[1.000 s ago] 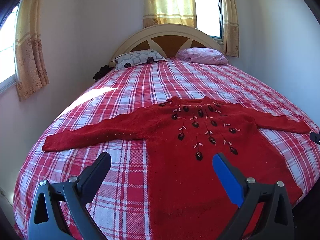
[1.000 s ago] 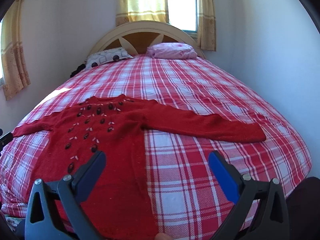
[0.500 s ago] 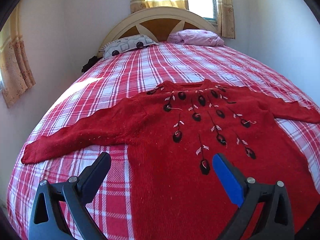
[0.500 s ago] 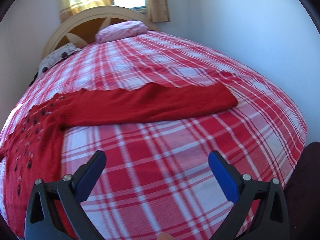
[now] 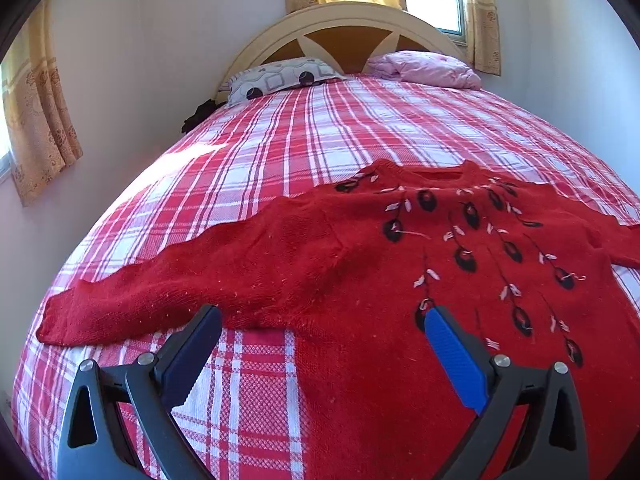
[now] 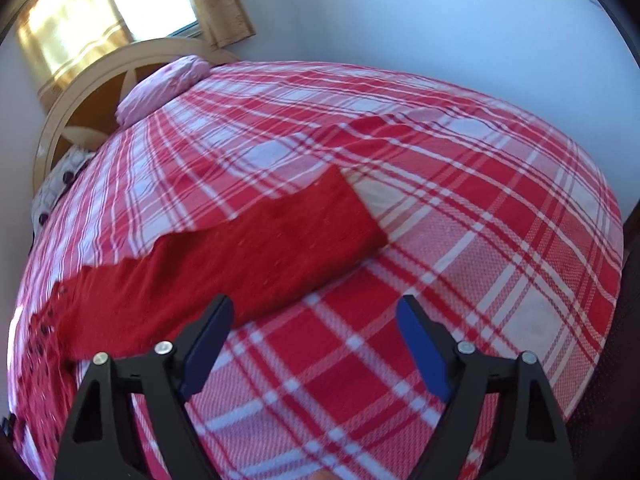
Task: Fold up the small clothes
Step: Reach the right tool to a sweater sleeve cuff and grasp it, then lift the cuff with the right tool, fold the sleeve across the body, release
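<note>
A red sweater (image 5: 360,264) lies flat on the bed (image 5: 304,140), front up, with both sleeves spread out to the sides. Nothing is folded yet.

A second ago both cameras saw the sweater from farther back, with lots of checked bedspread around it. Now each one has come closer and lower. In the left wrist view the sweater fills the middle and right of the frame, and the long left sleeve (image 5: 132,308) runs to the lower left. The left hand-held gripper (image 5: 322,344) hangs just over the spot where that sleeve joins the body. Its jaws are wide apart and hold nothing.

The right view has changed more. Before, it looked at the whole sweater. Now it has swung over and tipped, so the bed looks slanted, and the end of the other sleeve (image 6: 280,240) sits in the middle of the frame. The right hand-held gripper (image 6: 314,334) is at the bottom of the frame, near the sleeve's lower edge. Its jaws are closing a little, but there is only bedspread between them, and the sleeve is not pinched yet.

This looks like the start of the first fold. Each side seems to be lining up on a sleeve, probably to lift it and lay it across the body of the sweater.
</note>
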Demonstrator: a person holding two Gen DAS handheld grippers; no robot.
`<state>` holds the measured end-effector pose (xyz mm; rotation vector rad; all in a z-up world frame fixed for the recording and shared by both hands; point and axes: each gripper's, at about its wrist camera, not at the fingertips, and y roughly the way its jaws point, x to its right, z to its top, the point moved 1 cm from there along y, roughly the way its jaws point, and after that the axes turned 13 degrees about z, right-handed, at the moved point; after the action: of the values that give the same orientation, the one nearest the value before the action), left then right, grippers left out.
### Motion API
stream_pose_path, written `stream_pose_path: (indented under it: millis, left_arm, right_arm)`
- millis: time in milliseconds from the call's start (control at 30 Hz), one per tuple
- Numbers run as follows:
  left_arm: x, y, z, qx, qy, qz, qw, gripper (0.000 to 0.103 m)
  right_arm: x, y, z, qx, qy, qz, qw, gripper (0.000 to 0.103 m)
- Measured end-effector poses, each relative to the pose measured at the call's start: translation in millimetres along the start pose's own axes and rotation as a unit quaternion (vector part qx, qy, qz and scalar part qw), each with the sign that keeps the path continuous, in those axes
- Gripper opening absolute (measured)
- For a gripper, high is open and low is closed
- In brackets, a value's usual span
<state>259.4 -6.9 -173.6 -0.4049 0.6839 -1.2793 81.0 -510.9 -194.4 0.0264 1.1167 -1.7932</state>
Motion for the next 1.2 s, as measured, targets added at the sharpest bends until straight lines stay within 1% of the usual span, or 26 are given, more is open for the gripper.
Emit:
stream_pose_path:
  millis: [133,300,333,400,433,500,533,567,600,633,700,767,867,933,1100,1200]
  left_arm:
    - [-1.2,13.2,-6.1,-0.016,-0.007,-0.009,0.9998,0.102]
    - [0.0,21.9,-16.6,-0.026,-0.005,-0.016,0.9995,0.102]
    - [-0.1,23.7,-18.0,-0.029,-0.006,-0.017,0.9994,0.102]
    - [-0.5,25.1,-19.8,-0.032,-0.008,-0.020,0.9992,0.102]
    - [-1.3,25.7,-20.0,-0.034,-0.011,-0.020,0.9992,0.102]
    - [-1.3,27.2,-20.6,-0.036,-0.013,-0.023,0.9990,0.102]
    - [-0.4,28.1,-21.5,-0.038,-0.011,-0.029,0.9988,0.102]
    - [0.7,29.0,-22.3,-0.042,-0.009,-0.032,0.9985,0.102]
    - [1.7,29.6,-23.4,-0.045,-0.007,-0.036,0.9983,0.102]
    - [3.1,29.5,-24.4,-0.045,-0.004,-0.041,0.9981,0.102]
    - [4.3,28.9,-25.0,-0.043,-0.001,-0.047,0.9980,0.102]
    - [4.6,28.4,-25.4,-0.042,-0.001,-0.050,0.9979,0.102]
    - [4.3,27.7,-26.4,-0.040,-0.001,-0.053,0.9978,0.102]
    - [4.4,26.8,-27.4,-0.038,-0.001,-0.055,0.9978,0.102]
    - [3.9,26.1,-28.1,-0.034,-0.003,-0.063,0.9974,0.102]
    - [3.3,25.9,-28.4,-0.034,-0.004,-0.066,0.9972,0.102]
  right_arm:
    - [12.5,12.1,10.0,-0.008,0.017,-0.007,1.000,0.073]
    - [18.5,19.0,21.1,0.001,0.022,-0.012,1.000,0.063]
    - [18.9,20.6,23.0,0.001,0.022,-0.013,1.000,0.059]
    - [17.7,24.0,25.8,-0.002,0.020,-0.016,1.000,0.045]
    - [16.4,26.1,27.3,-0.004,0.018,-0.014,1.000,0.042]
    - [12.3,28.5,29.5,-0.007,0.011,-0.010,1.000,0.030]
    - [9.7,29.1,30.7,-0.006,0.007,-0.012,1.000,0.027]
    - [5.7,28.7,32.6,-0.004,0.000,-0.014,1.000,0.021]
    - [1.1,28.5,34.2,-0.002,-0.005,-0.013,1.000,0.017]
    - [-5.0,28.3,36.2,0.000,-0.012,-0.010,1.000,0.017]
    - [-21.8,26.8,40.4,0.001,-0.033,0.001,0.999,0.014]
    - [-40.3,25.4,44.2,0.004,-0.051,0.010,0.999,0.013]
    - [-75.4,23.8,50.4,0.008,-0.084,0.029,0.996,0.013]
    - [-103.9,23.6,53.0,0.008,-0.106,0.049,0.993,0.013]
    - [-183.1,26.4,46.0,-0.002,-0.167,0.105,0.980,0.013]
    - [-239.2,30.4,33.6,-0.010,-0.208,0.144,0.967,0.012]
